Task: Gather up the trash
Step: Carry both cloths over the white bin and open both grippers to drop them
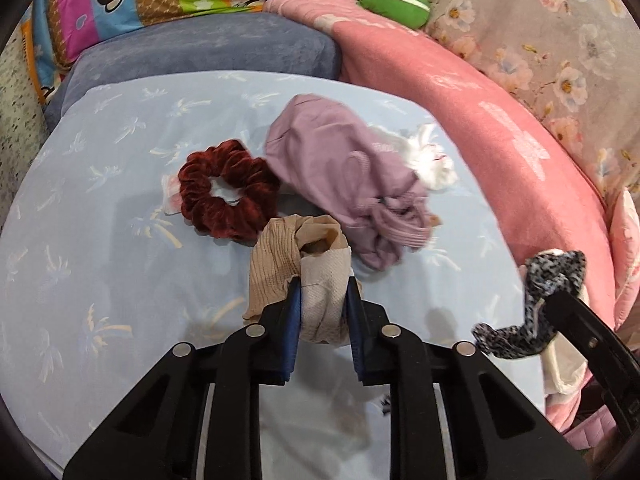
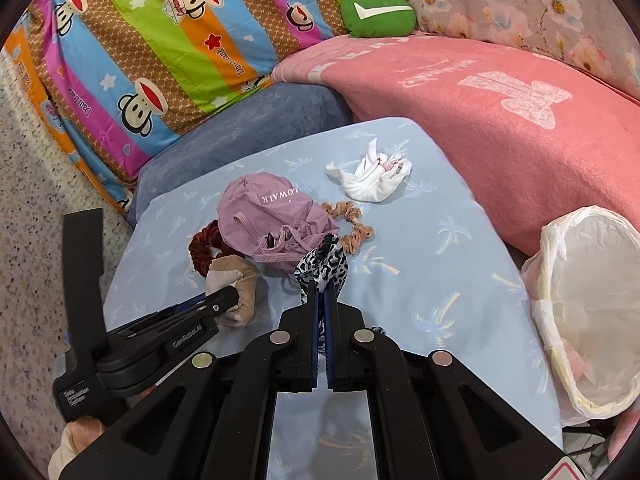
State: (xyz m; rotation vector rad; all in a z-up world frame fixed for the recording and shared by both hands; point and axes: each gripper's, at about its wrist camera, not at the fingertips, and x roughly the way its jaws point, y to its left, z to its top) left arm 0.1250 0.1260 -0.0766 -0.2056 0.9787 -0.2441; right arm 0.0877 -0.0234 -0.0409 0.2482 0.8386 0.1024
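Left gripper [image 1: 323, 288] around beige scrunchie [image 1: 296, 268]

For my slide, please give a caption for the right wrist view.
Right gripper clamps a leopard-print fabric scrunchie above the pale blue palm-print cushion.

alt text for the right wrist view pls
The right hand-held gripper is shut on a leopard-print scrunchie above a light blue bed sheet. A purple drawstring bag, a white tissue and a lined bin lie beyond.
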